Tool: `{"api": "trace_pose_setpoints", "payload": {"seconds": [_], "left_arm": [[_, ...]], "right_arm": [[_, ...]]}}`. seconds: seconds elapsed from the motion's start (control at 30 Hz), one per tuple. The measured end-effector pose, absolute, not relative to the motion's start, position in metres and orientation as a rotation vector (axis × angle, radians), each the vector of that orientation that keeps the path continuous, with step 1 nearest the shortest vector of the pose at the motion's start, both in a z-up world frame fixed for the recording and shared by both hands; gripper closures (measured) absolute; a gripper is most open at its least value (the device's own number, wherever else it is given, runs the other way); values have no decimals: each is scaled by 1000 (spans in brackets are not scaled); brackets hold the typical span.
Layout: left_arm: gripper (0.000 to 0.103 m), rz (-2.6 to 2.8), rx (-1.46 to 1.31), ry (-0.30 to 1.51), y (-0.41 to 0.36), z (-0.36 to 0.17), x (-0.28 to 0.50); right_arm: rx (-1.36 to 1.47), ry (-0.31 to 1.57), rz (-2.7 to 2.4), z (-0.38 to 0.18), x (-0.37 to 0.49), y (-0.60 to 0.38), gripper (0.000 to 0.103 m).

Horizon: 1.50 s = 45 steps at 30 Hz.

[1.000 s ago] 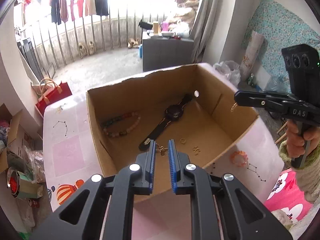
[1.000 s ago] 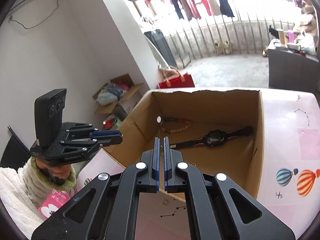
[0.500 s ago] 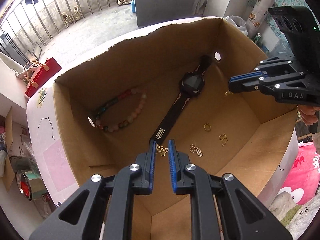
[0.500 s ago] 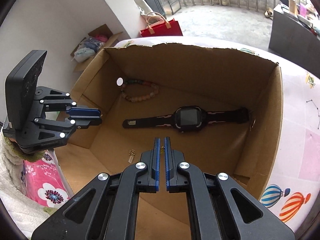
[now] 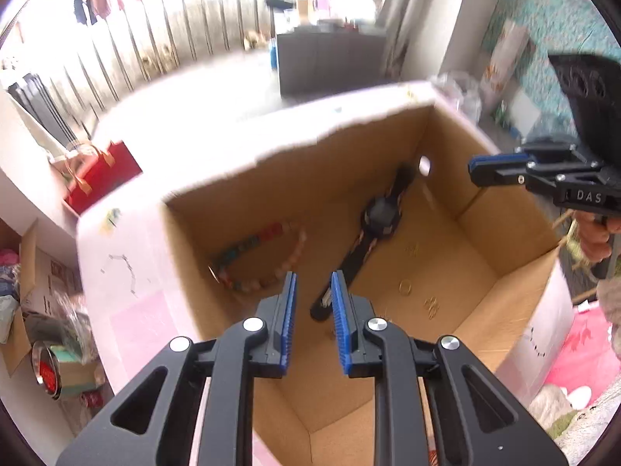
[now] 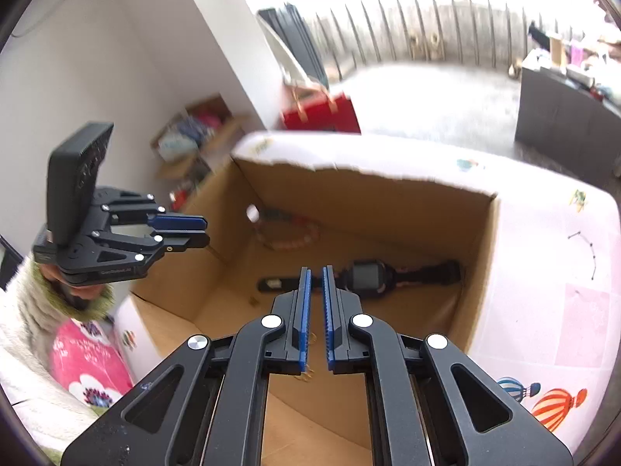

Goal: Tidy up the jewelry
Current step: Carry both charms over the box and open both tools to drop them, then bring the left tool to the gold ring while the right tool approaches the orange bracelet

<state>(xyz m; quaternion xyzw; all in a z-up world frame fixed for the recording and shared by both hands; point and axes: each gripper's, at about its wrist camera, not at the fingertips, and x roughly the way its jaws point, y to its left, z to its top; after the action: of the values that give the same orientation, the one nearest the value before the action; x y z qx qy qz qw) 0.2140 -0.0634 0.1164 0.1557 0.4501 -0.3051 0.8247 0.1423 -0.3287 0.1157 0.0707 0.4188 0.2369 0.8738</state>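
**Left wrist view: both grippers easing apart over the jewelry box**

Left wrist camera looks down into the open cardboard box [image 5: 446, 147], and the left gripper [image 5: 313, 279] hangs above its near edge, jaws opening with a clear gap and nothing between the blue pads. Down on the box floor lies the black watch [image 5: 378, 217], stretched out flat, strap end near the gripper's tips. Beside it, toward the left wall, the beaded bracelet [image 5: 264, 260] curls in a loop. A small gold ring [image 5: 405, 286] sits on the cardboard right of the watch strap, and another tiny gold piece [image 5: 431, 305] lies just beyond it; blur hides its shape.

Over at the right edge, the right gripper [image 5: 475, 169] pokes in above the box's right wall, held in a hand [image 5: 595, 239].

Right wrist camera now: the right gripper [image 6: 315, 272] hovers over the box, jaws opening, only a narrow slit so far, nothing pinched. The watch [image 6: 365, 276] lies crosswise just past its tips, the bracelet [image 6: 289, 235] farther back by the corner. The box stands on a pink patterned table [image 6: 562, 291].
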Motion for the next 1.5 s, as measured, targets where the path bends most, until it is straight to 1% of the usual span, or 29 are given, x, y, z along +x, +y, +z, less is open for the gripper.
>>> {"api": "trace_pose_setpoints", "payload": {"seconds": [0.1, 0.17, 0.23, 0.27, 0.33, 0.4, 0.57, 0.67, 0.7, 0.8, 0.93, 1.07, 1.37, 1.43, 1.5], "left_arm": [[82, -678, 247, 827, -35, 134, 177], [82, -716, 205, 787, -16, 138, 150], [81, -769, 171, 784, -2, 136, 124], [79, -805, 159, 799, 3, 133, 111], [77, -876, 131, 831, 6, 125, 90], [76, -902, 116, 883, -1, 108, 76], [76, -877, 89, 979, -32, 43, 68], [76, -851, 85, 1027, -57, 19, 71], [76, -857, 107, 1007, -65, 18, 69], [76, -839, 214, 915, -91, 19, 59], [76, -763, 311, 879, -112, 10, 56], [76, -695, 402, 818, -126, 5, 54], [77, -666, 419, 851, -132, 0, 61], [78, -665, 422, 852, -134, 1, 59], [82, -674, 413, 859, -133, -2, 60]], "right_arm": [[229, 746, 527, 126, 103, -343, 93], [275, 686, 554, 126, 74, -351, 91], [306, 659, 589, 124, 47, -355, 81], [318, 655, 608, 122, 35, -355, 78], [336, 677, 644, 114, 15, -352, 64], [342, 729, 653, 100, -1, -345, 61], [331, 918, 512, 44, -13, -329, 61], [275, 983, 379, 23, -15, -325, 62], [257, 982, 351, 21, -16, -325, 65], [249, 966, 309, 17, -15, -325, 65], [322, 953, 299, 7, -12, -335, 68], [357, 936, 304, -1, -13, -335, 69], [392, 901, 317, -1, -23, -339, 69], [405, 895, 321, -2, -26, -341, 69], [416, 888, 324, -3, -28, -343, 69]]}}
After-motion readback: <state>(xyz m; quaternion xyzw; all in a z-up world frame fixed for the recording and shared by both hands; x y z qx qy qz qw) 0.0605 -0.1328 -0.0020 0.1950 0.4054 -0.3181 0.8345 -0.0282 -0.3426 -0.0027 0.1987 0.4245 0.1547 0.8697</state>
